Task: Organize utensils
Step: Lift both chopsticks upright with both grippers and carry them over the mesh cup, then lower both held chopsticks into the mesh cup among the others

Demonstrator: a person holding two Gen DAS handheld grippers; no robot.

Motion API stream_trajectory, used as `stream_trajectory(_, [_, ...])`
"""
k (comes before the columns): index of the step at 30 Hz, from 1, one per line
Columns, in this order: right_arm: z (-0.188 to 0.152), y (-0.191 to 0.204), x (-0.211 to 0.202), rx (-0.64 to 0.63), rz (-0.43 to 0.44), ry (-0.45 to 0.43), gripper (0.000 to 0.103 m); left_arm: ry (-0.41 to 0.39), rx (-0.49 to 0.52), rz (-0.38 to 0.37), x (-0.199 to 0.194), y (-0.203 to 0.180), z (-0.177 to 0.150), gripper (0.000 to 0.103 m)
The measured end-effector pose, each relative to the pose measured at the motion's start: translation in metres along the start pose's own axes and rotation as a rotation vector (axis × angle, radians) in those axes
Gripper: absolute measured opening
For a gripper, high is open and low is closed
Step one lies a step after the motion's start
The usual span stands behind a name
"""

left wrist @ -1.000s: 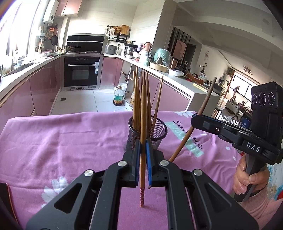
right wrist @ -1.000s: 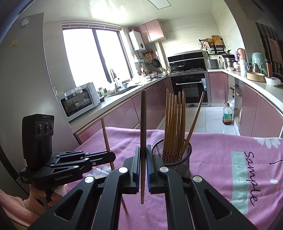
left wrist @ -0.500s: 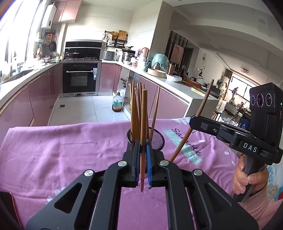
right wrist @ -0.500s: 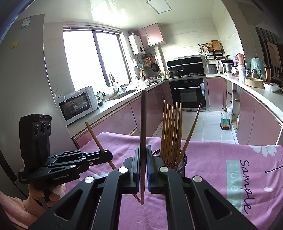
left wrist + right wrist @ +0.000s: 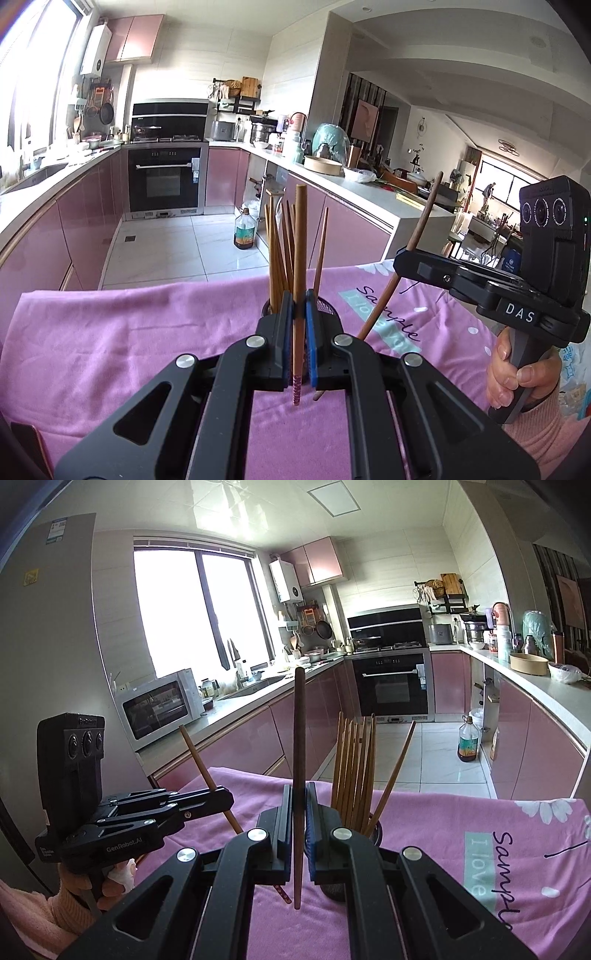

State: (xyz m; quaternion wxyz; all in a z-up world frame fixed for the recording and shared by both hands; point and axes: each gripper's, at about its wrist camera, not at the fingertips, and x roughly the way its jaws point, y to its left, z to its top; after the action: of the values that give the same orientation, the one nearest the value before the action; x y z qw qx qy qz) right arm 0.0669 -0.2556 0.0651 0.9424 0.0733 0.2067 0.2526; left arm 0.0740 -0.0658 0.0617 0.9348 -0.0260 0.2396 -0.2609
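Note:
My left gripper (image 5: 298,306) is shut on a light brown chopstick (image 5: 299,258) held upright, its patterned tip hanging below the jaws. My right gripper (image 5: 298,797) is shut on a darker brown chopstick (image 5: 298,746), also upright. A black mesh holder (image 5: 327,308) with several chopsticks (image 5: 280,243) stands on the pink cloth just behind the left jaws; in the right wrist view the holder (image 5: 375,830) is just right of the jaws. The right gripper (image 5: 402,258) shows at the right of the left wrist view, the left gripper (image 5: 225,799) at the left of the right wrist view.
A pink tablecloth (image 5: 110,332) with a printed green patch (image 5: 480,867) covers the table. Beyond its far edge are a tiled floor, pink kitchen cabinets, an oven (image 5: 166,181) and an oil bottle (image 5: 244,230). A microwave (image 5: 159,705) stands on the left counter.
Both grippers have lifted and tilted upward with their chopsticks still held; the holder now sits lower in both views, partly hidden behind the jaws.

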Motion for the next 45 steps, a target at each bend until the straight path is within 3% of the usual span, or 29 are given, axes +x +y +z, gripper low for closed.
stream_trajectory(30, [0.042, -0.001, -0.005, -0.041, -0.018, -0.086, 0.005, -0.093, 0.061, -0.004, -0.011, -0.010, 0.037, 0.007])
stream_trajectory(45, [0.046, -0.017, 0.019, -0.009, -0.049, -0.059, 0.005, -0.102, 0.074, 0.016, -0.001, -0.022, 0.044, 0.007])
